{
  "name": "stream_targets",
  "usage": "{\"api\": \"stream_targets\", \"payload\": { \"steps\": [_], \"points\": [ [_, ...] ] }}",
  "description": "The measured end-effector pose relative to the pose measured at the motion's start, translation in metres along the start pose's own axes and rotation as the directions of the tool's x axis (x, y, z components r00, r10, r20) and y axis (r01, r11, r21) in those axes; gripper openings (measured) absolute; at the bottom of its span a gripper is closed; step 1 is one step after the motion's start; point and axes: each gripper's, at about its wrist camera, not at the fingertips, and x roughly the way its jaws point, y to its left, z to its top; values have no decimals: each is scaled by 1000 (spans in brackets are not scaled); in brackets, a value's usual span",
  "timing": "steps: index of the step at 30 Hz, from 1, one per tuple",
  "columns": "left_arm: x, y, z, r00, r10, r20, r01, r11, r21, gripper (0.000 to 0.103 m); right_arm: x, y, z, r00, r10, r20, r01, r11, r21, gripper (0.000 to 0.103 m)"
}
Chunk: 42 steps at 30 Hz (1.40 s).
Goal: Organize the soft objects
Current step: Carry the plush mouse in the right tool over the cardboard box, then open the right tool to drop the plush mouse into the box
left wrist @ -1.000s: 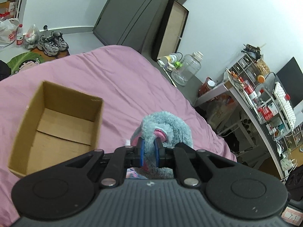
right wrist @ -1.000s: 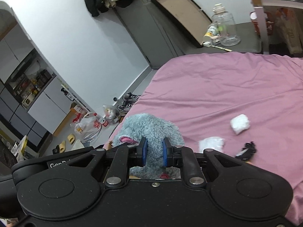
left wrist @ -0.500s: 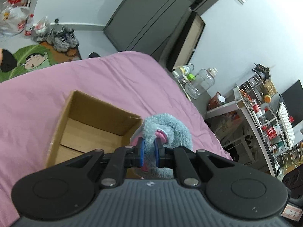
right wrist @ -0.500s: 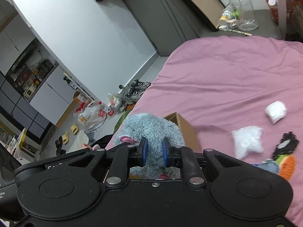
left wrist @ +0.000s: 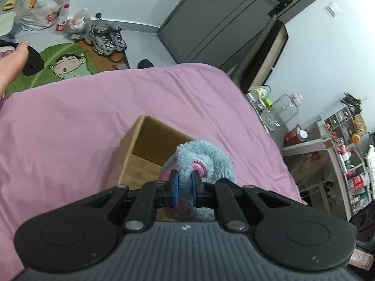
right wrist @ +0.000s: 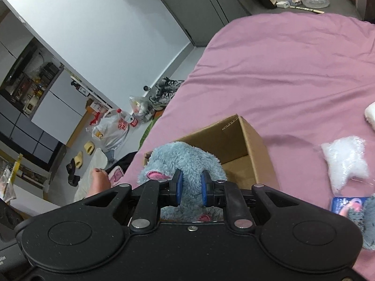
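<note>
Plush toy [left wrist: 206,157] clamped in both hand-held grippers

The left gripper [left wrist: 185,186] has a matte black body with a ribbed grey panel at the bottom of the frame, two round embossed discs, silver pivot pins on its black linkage arms, and blue pads [left wrist: 174,188] on its fingers. The right gripper [right wrist: 190,189] is all black, with the same discs, pins and blue pads [right wrist: 179,188], plus one small screw at lower centre. A bare foot [left wrist: 11,61] shows at the left edge.

Bright, even indoor light with soft shadows; strong fisheye bending at the edges, slight blur around the cardboard box [right wrist: 239,138].
</note>
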Motion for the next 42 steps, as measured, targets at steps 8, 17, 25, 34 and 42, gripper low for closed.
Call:
{"api": "stream_targets", "payload": {
  "steps": [8,17,25,34,42],
  "points": [
    [21,15,3,999,35,-17,-35,999,-6,9,-3,-5,3,999,-8,-34,8,1000,16,22],
    [25,7,3,996,91,16,-92,994,54,2,-38,-10,4,1000,2,-6,-2,1000,-4,24],
    [20,-4,5,984,178,5,-178,981,76,9,-78,-30,6,997,-55,51,56,998,-26,54],
    [-9,-49,-11,981,190,27,-192,963,190,46,-127,-69,4,987,-112,112,112,994,6,69],
    [-16,-100,-38,982,181,53,-189,931,312,76,-161,-107,-3,981,-127,145,121,991,51,77]
  ]
}}
